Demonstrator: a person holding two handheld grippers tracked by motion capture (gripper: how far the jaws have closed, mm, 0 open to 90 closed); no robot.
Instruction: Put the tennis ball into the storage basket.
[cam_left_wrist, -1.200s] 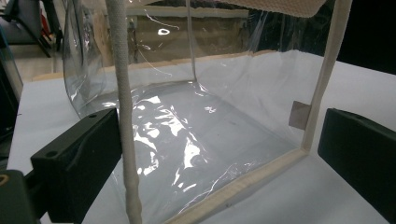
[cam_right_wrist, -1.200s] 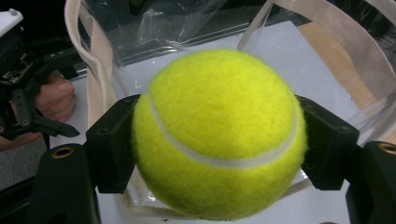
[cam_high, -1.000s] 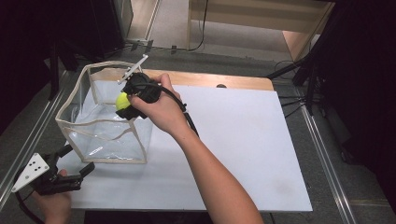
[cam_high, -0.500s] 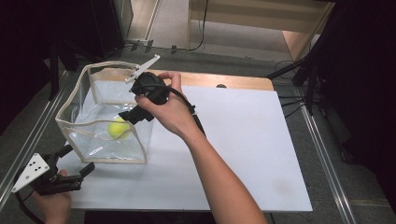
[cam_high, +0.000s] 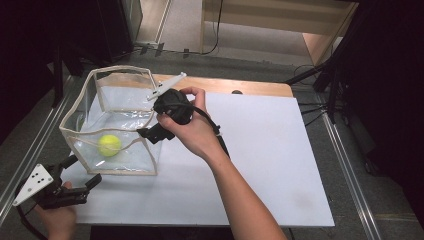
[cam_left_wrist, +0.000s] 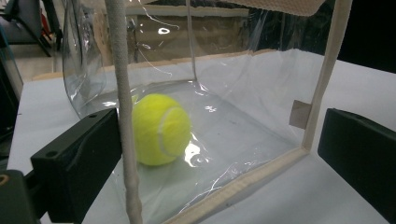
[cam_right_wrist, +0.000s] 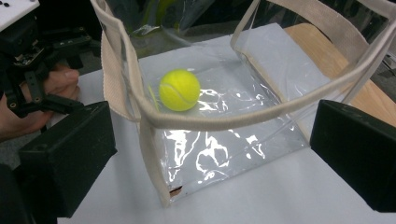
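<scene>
Left tongs (cam_high: 75, 186): jaws wide, empty, just beside bag's near corner.
Tennis ball (cam_high: 109, 145): on floor of clear bag (cam_high: 145, 167).
Right tongs (cam_high: 149, 134): jaws spread, empty, at bag's rim.
Risk: snagging the rim could tip bag, spilling ball over worktop (cam_high: 270, 165).

Yellow tennis ball (cam_high: 109, 145) inside clear bag (cam_high: 80, 116)

Left gripper view: bag (cam_left_wrist: 261, 140) top cut off by frame edge; ball (cam_left_wrist: 161, 129) partly hidden behind bag's seam strip (cam_left_wrist: 125, 140).
</scene>
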